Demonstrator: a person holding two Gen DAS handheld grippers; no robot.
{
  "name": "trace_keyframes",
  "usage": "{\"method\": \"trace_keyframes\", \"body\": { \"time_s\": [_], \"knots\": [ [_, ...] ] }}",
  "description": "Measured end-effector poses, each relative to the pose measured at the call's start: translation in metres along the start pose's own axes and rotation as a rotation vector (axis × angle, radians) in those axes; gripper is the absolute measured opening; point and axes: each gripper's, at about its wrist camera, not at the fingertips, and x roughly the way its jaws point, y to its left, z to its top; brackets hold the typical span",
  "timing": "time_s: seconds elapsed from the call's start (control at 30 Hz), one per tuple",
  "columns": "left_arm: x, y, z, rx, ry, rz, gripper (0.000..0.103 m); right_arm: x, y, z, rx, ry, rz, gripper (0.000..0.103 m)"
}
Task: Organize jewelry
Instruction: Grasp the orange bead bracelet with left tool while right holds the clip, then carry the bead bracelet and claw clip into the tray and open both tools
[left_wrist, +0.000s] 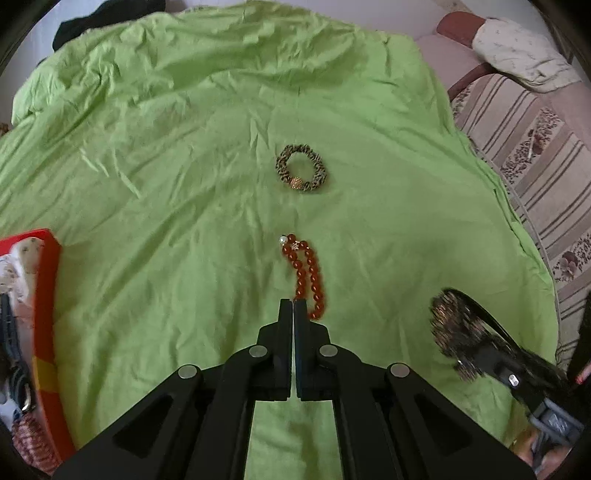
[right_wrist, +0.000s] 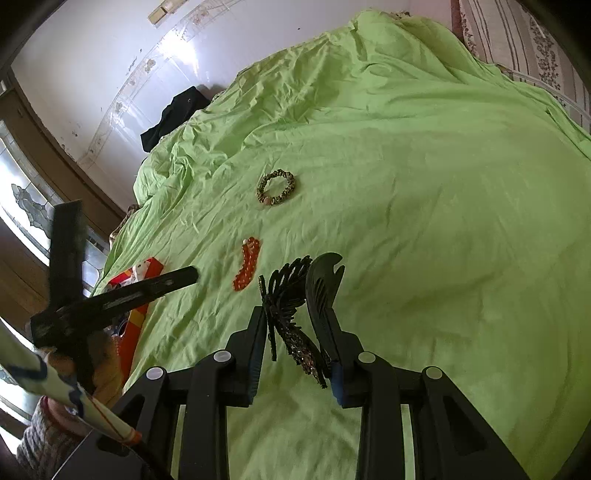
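Right gripper (right_wrist: 299, 321) grips a hair claw (right_wrist: 291, 306); left gripper (left_wrist: 293, 306), closed, pinches beads (left_wrist: 308, 273). Next: box (left_wrist: 46, 295) at nine o'clock.

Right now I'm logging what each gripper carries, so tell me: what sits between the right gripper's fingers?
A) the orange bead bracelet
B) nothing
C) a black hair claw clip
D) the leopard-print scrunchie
C: the right wrist view shows the black hair claw clip pinched between the right gripper pads, while the orange bead bracelet and the leopard-print scrunchie lie on the green sheet.
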Motion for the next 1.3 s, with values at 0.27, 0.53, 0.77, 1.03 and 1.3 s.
{"method": "trace_keyframes", "body": {
  "time_s": [0.27,0.53,0.77,1.03,1.3],
  "knots": [
    [0.044,-0.012,0.011,0.036,-0.011,-0.044,0.049,0.008,-0.01,-0.002,0.013,0.019,0.003,0.032],
    [0.057,-0.019,0.01,0.058,0.014,0.05,0.007,0.024,-0.015,-0.002,0.029,0.049,0.017,0.031],
    [-0.004,0.007,0.002,-0.002,-0.049,0.027,0.007,0.013,-0.004,-0.002,0.03,0.035,0.041,0.03],
    [-0.113,0.049,-0.022,-0.056,-0.168,0.006,0.007,-0.002,0.035,0.001,-0.002,0.029,0.119,0.029],
    [-0.197,0.12,-0.05,-0.092,-0.234,0.09,0.007,0.015,0.114,-0.001,-0.109,0.089,0.215,0.029]
  ]
}}
